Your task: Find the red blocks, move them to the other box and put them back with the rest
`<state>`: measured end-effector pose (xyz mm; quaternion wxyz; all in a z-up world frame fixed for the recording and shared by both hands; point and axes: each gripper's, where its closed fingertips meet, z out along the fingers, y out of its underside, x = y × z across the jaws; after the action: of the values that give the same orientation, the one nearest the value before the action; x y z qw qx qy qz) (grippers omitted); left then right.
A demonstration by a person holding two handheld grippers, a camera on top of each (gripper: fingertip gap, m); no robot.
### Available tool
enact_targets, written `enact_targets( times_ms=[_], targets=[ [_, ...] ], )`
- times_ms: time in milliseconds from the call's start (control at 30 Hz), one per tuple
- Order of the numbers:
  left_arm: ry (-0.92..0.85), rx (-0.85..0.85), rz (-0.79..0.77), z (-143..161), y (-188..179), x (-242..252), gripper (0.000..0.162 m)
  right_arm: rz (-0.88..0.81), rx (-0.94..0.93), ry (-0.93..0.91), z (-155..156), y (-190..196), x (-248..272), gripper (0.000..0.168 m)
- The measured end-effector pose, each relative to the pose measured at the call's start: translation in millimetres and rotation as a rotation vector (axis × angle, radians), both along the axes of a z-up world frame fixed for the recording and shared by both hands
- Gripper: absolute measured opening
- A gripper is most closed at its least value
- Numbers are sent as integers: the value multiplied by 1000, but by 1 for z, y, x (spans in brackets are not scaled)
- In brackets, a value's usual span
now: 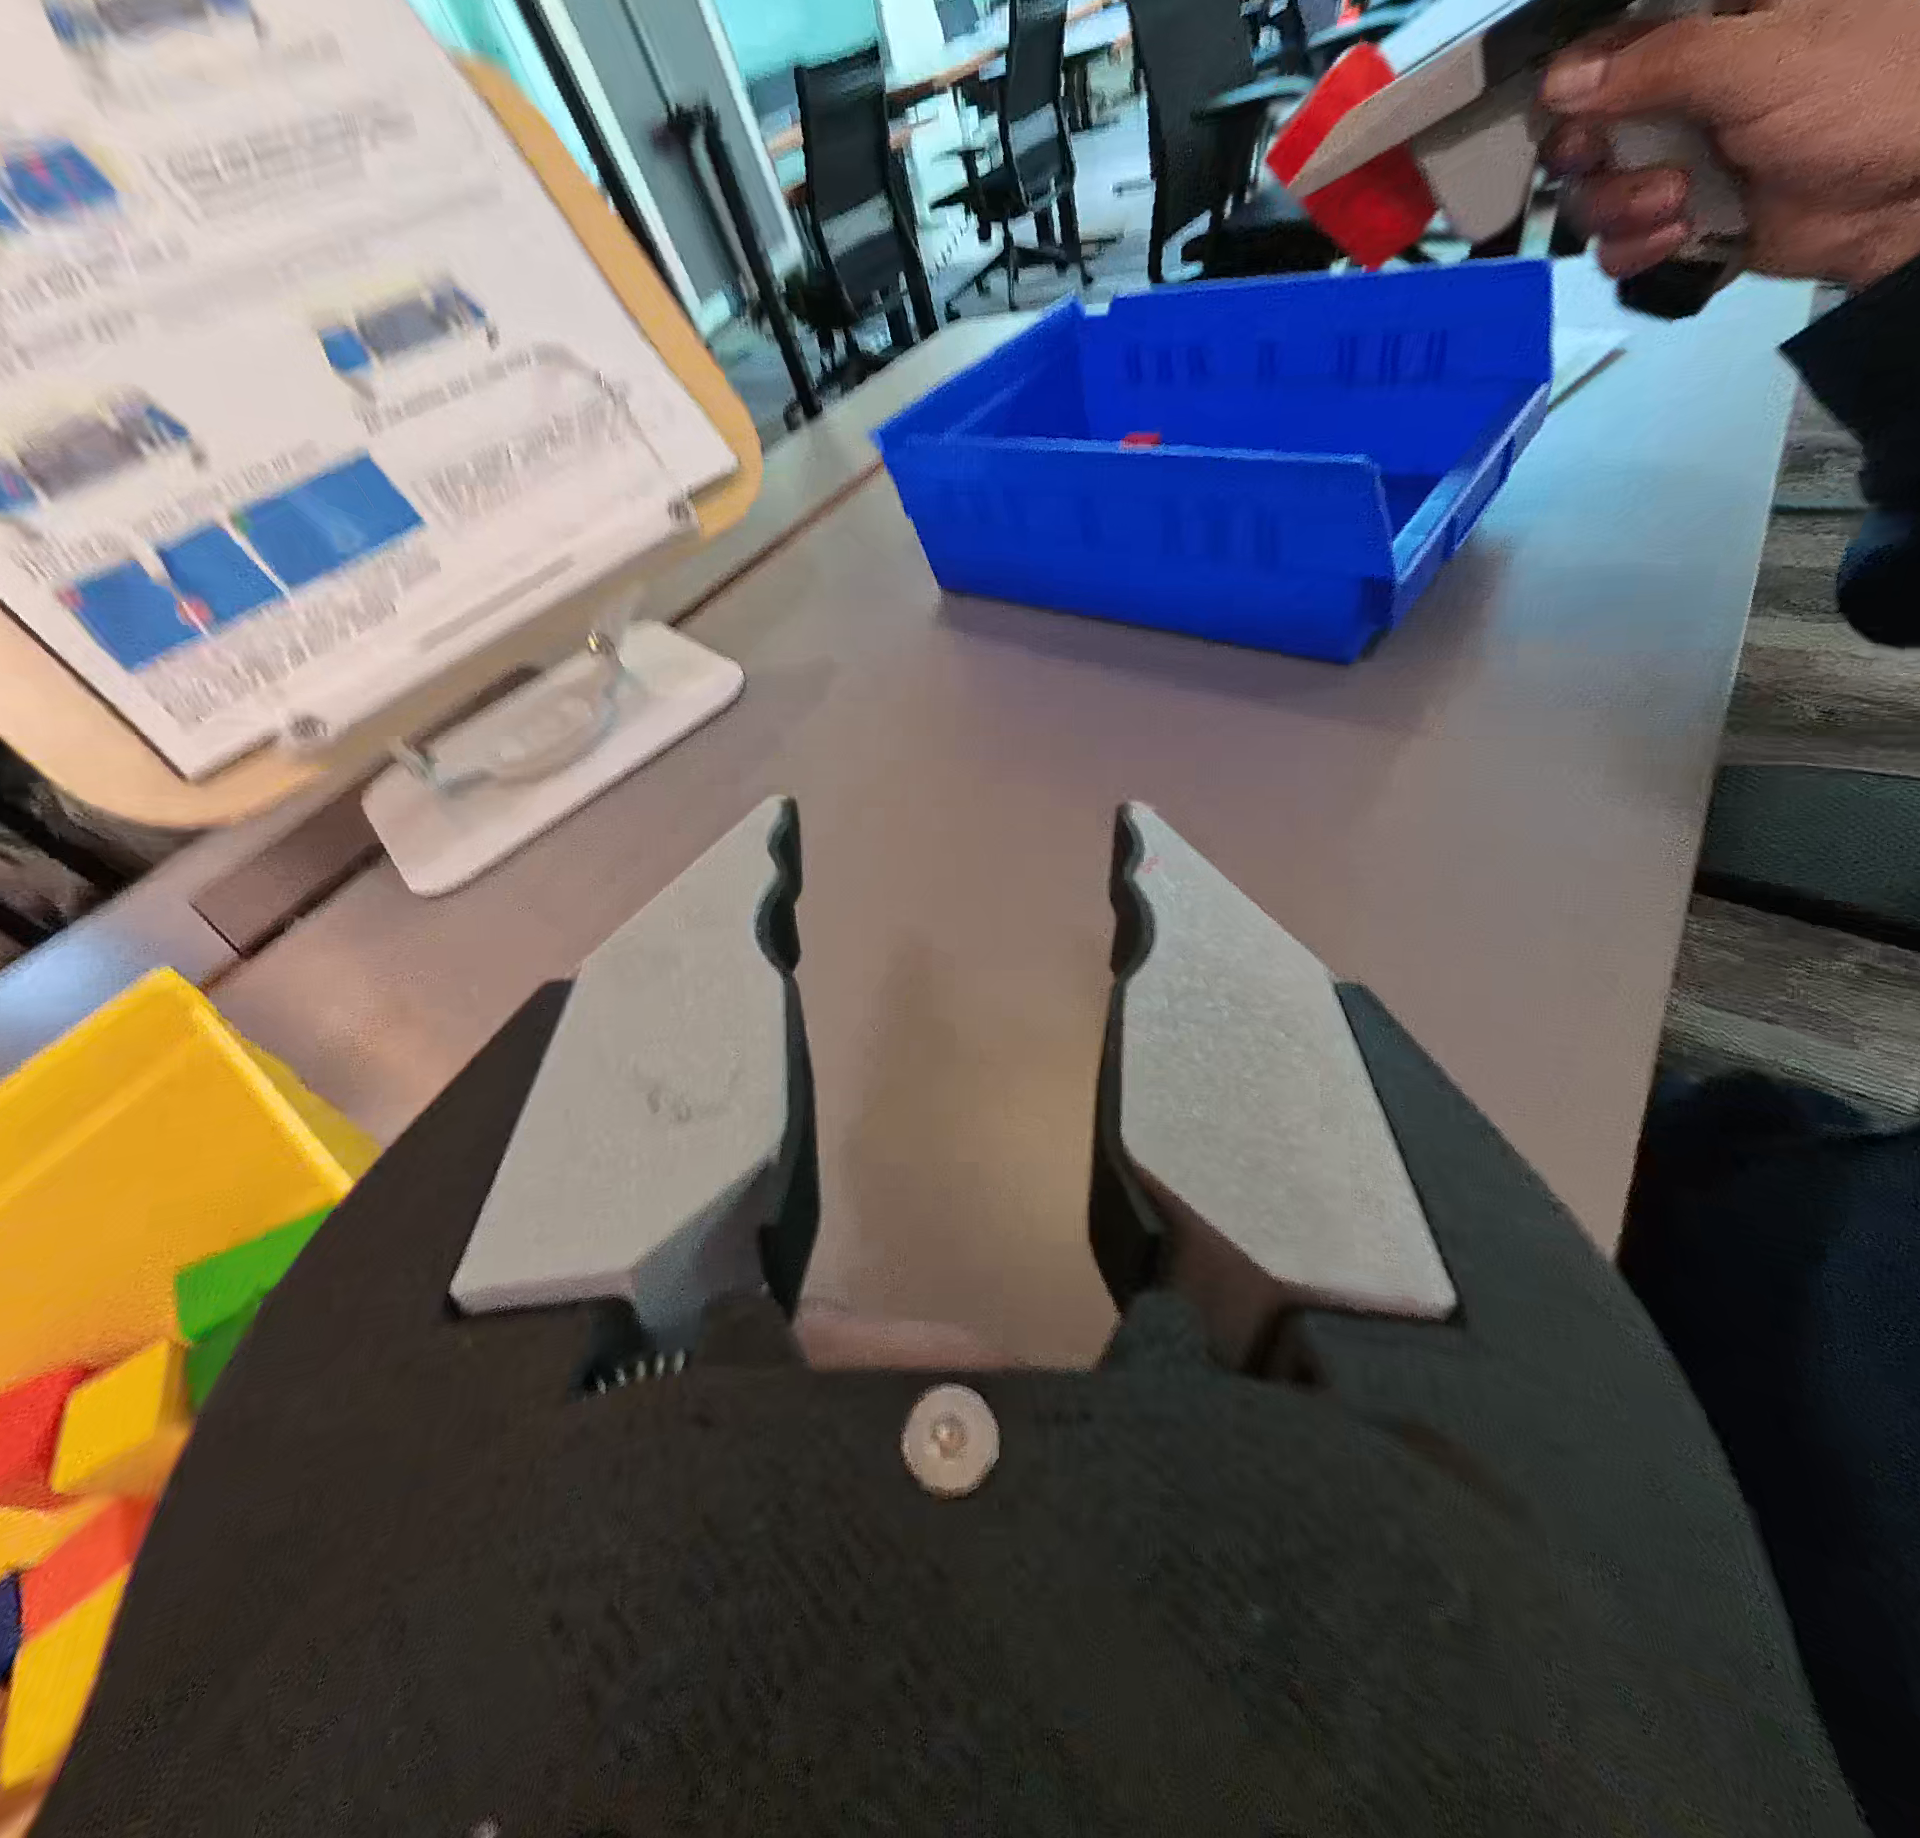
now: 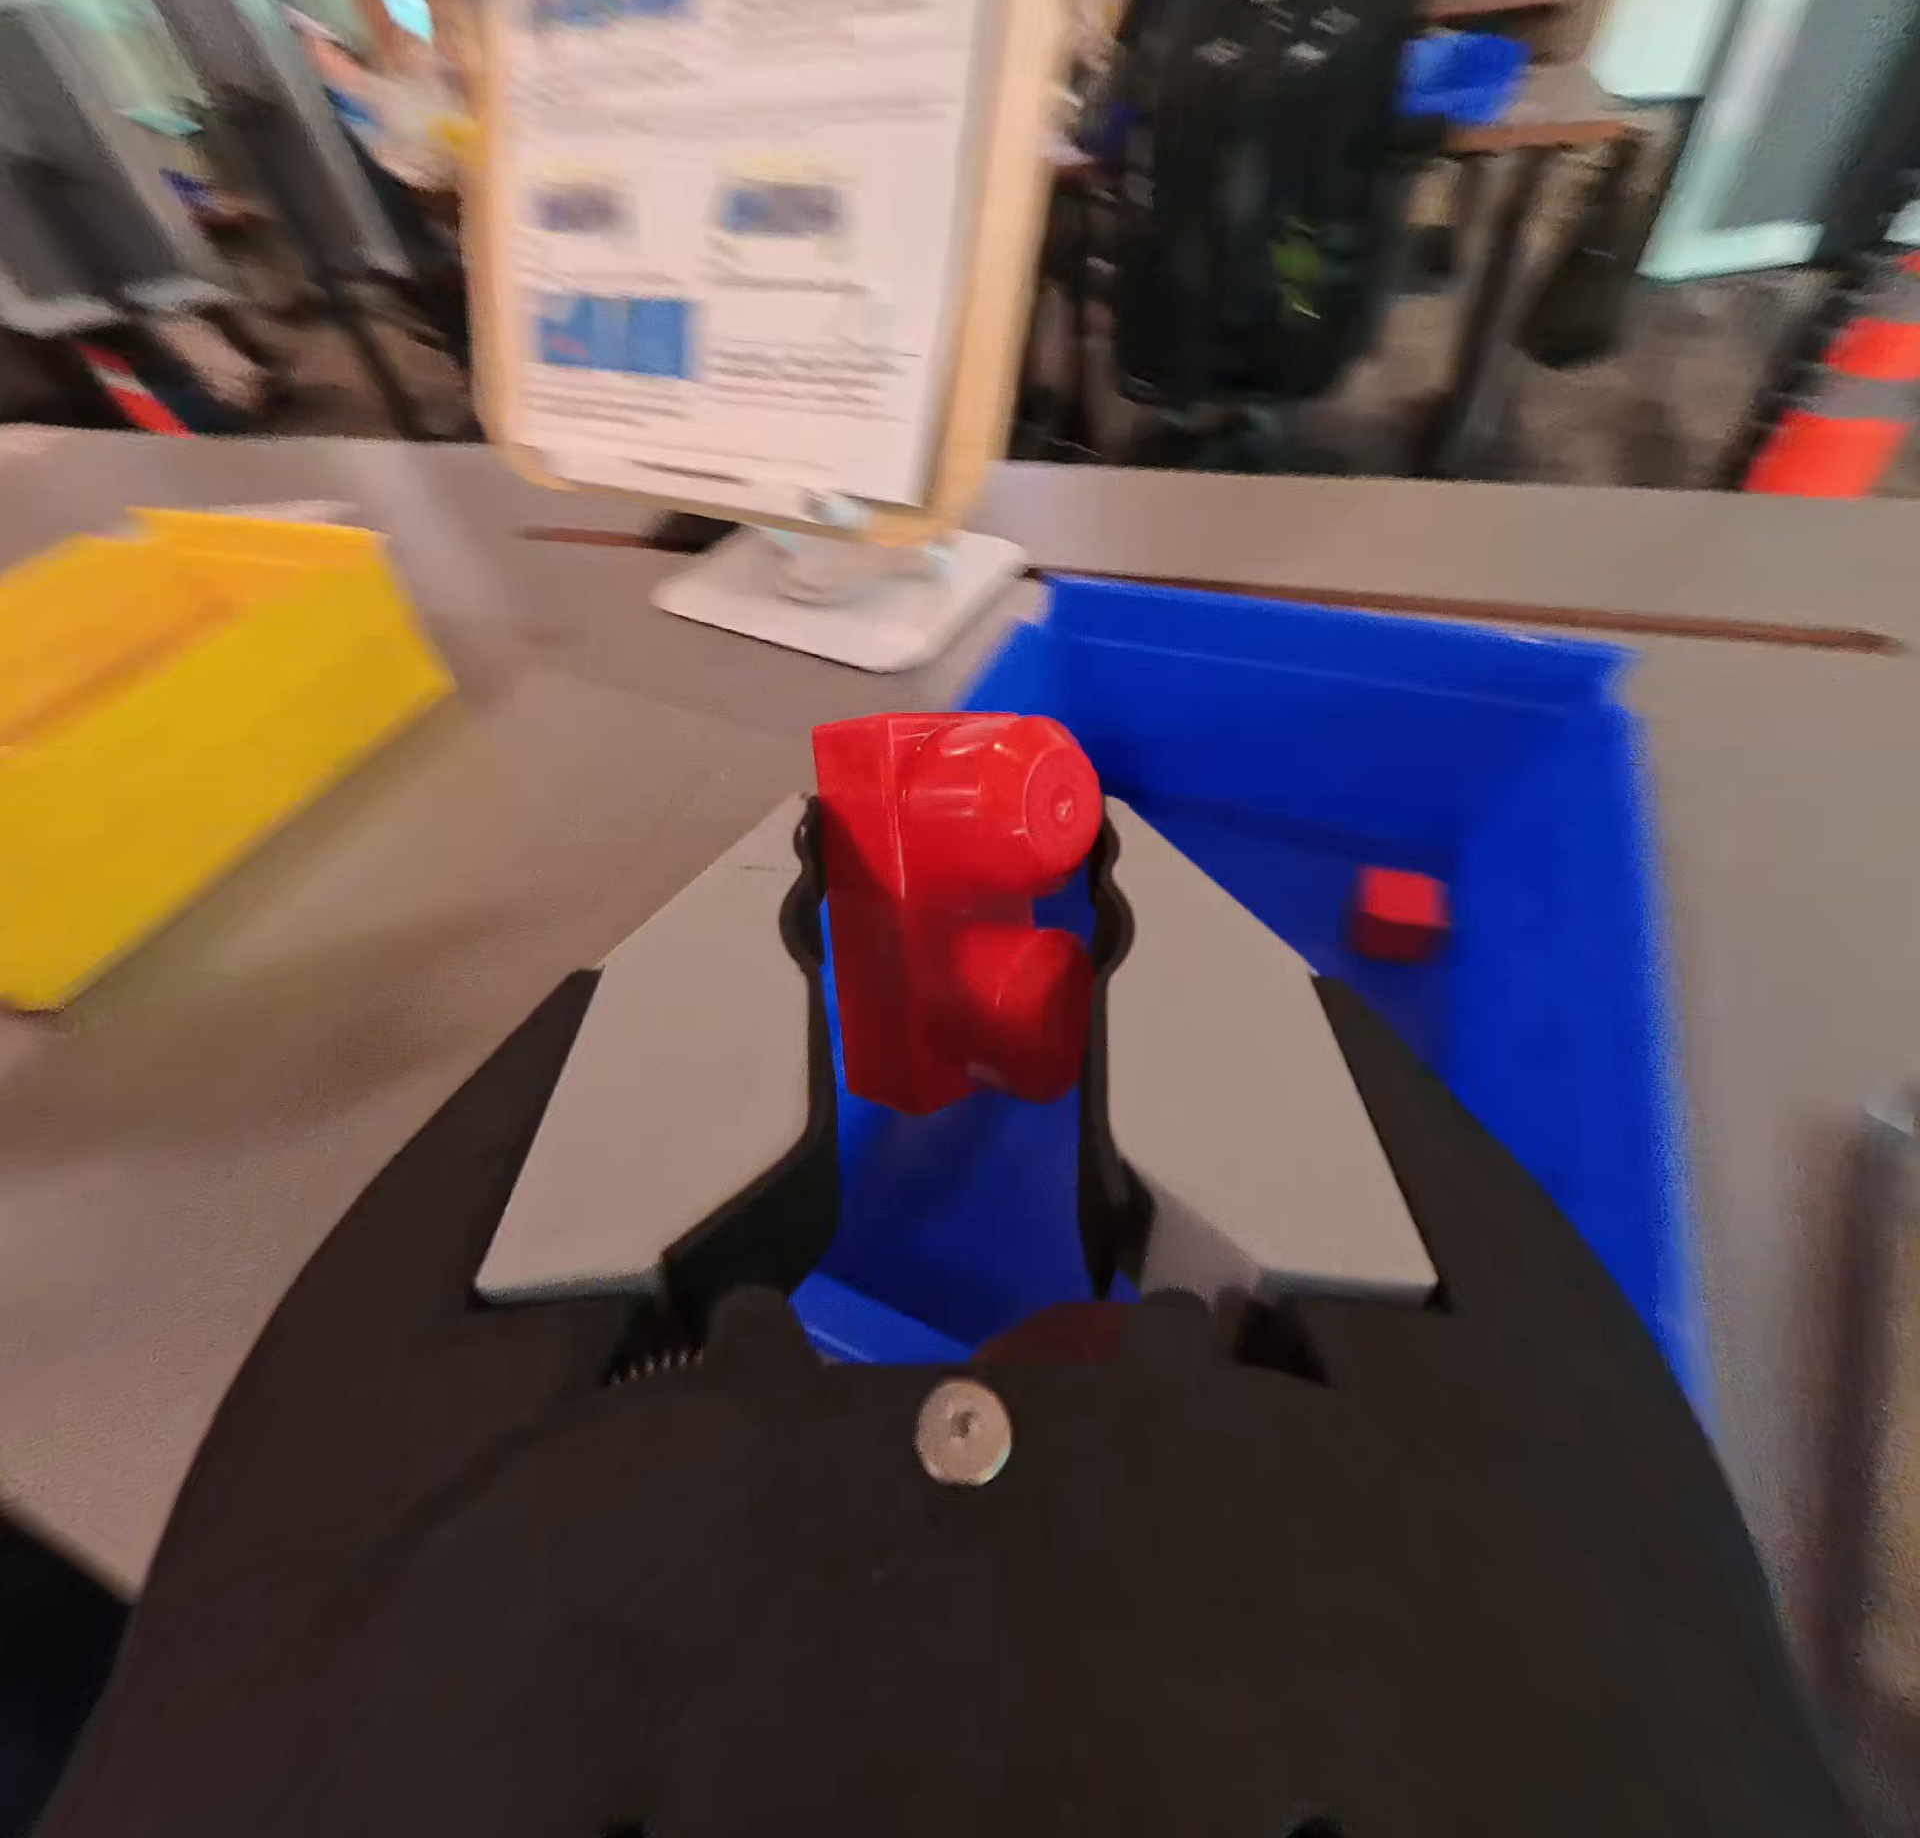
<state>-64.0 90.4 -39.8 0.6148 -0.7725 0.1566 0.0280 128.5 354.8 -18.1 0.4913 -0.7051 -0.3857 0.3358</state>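
Observation:
My right gripper (image 2: 951, 853) is shut on a red studded block (image 2: 935, 915) and holds it above the near end of the blue box (image 2: 1558, 957). A small red cube (image 2: 1397, 912) lies inside that box. In the left wrist view the right gripper shows at the top right, in a hand, with the red block (image 1: 1351, 167) above the blue box (image 1: 1195, 531). My left gripper (image 1: 956, 853) is open and empty over the grey table (image 1: 1039, 749). The yellow box (image 1: 135, 1144) with several coloured blocks (image 1: 104, 1425) is at its lower left; it also shows in the right wrist view (image 2: 187, 728).
A white instruction sheet on a stand (image 1: 312, 354) is at the back of the table, between the two boxes; it also shows in the right wrist view (image 2: 748, 230). Office chairs (image 1: 862, 209) stand beyond the table. An orange cone (image 2: 1849, 406) is on the floor at the far right.

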Motion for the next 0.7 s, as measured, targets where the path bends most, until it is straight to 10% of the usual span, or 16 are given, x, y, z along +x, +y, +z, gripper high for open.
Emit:
enact_targets(
  times_ms=[300,700],
  targets=[
    [-134,42,182,22,-32,-77,63,-318,66,-296,-76,86,-2,64],
    [-111,-10,428,4,-60,-159,61,-226,37,-3,-14,59,8,61]
  ],
)
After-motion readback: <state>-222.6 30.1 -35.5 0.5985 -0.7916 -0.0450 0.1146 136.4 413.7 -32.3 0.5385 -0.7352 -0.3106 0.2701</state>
